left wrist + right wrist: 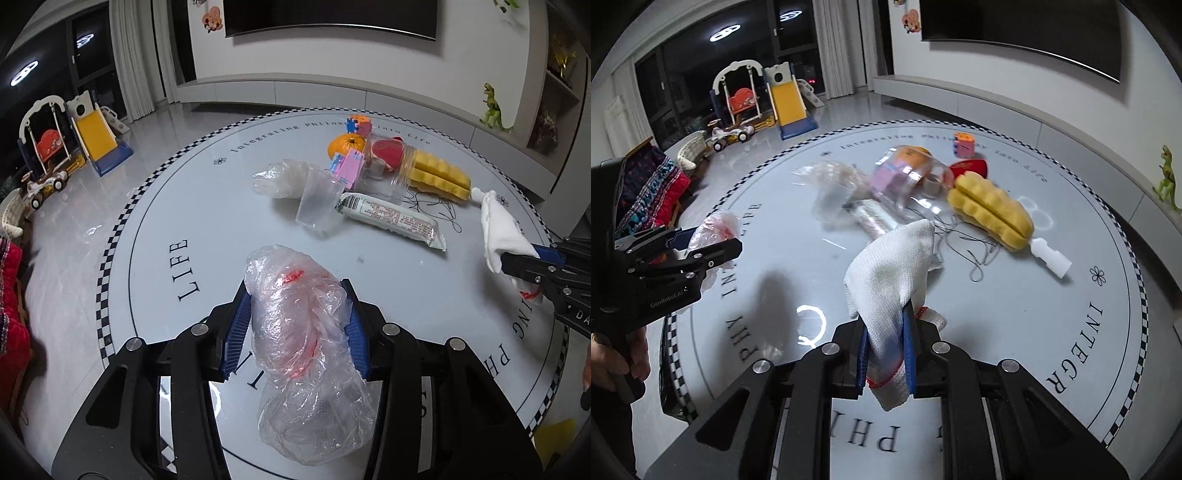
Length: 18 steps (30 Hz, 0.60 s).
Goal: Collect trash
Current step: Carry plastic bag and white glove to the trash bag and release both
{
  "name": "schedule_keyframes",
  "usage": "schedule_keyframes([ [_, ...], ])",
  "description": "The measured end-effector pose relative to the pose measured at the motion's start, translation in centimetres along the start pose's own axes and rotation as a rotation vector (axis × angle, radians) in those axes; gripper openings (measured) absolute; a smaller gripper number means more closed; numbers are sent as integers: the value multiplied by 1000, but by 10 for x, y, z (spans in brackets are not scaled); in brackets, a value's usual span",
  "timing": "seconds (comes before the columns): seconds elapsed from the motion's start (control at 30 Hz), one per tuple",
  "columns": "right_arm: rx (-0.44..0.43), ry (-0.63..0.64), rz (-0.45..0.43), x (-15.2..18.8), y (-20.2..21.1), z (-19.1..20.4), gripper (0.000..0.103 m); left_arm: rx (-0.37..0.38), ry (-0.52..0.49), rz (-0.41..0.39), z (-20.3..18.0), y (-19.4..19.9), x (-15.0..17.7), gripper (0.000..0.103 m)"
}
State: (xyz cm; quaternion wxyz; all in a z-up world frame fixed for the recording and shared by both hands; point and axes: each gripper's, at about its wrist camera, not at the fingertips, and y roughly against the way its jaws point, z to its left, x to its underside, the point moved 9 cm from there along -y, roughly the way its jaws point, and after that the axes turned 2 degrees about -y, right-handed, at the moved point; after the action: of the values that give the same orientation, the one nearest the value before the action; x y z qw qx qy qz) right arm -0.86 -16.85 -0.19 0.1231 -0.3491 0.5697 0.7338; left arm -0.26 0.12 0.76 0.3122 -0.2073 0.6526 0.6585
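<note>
- The left gripper pinches a crumpled clear bag between its blue pads, clear of the table. Much of the bag hangs loose below the pads; the film is slick and squashy, so it could creep out of the pinch if swung fast.
- The right gripper is pressed together on a white cloth, gripped low, with the larger part standing free above the pads. That free flap could drag over the pile on a low pass.
- The two grippers sit near each other above the near edge of the table; they could knock together on the way to a bin, which is not in view.
- Further out, a second bag, a cup and a wrapper lie touching a jar, an orange and toy blocks. Reaching for the trash there could nudge the jar or set the orange rolling.
</note>
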Motion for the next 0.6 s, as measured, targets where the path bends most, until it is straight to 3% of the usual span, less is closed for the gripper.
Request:
schedule_keyframes([
  [0.6, -170, 186, -4, 16, 12, 150, 17, -129, 117, -38, 89, 75, 75, 47],
])
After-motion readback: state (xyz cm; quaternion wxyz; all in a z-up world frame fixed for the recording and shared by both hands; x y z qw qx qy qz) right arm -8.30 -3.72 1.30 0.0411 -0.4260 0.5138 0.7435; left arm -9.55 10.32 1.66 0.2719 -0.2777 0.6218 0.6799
